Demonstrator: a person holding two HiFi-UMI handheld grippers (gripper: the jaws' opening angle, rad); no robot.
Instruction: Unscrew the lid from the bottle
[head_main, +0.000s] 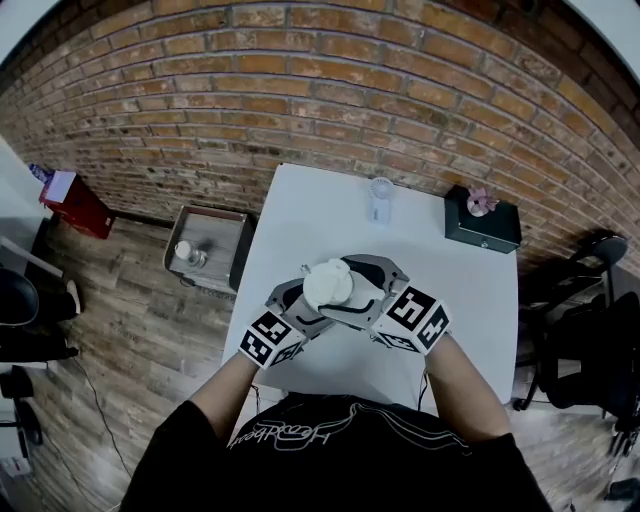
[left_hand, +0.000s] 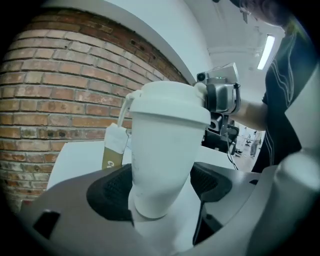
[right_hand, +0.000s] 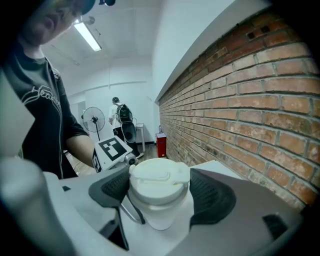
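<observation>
A white bottle (left_hand: 162, 150) with a white flip-top lid (head_main: 328, 285) stands upright on the white table (head_main: 300, 215) near its front. My left gripper (head_main: 318, 300) comes in from the left and is shut on the bottle's lower body, with both dark pads against it in the left gripper view (left_hand: 160, 187). My right gripper (head_main: 345, 285) reaches in from the right at lid height. In the right gripper view its pads (right_hand: 214, 192) sit against both sides of the lid (right_hand: 159, 177), so the right gripper (right_hand: 160, 187) is shut on it.
A small clear container (head_main: 380, 198) stands at the table's far edge. At the far right corner sits a dark box (head_main: 482, 222) with a pink thing on top. A grey bin (head_main: 208, 248) stands on the floor left. A brown paper tag (left_hand: 114, 150) hangs beside the bottle.
</observation>
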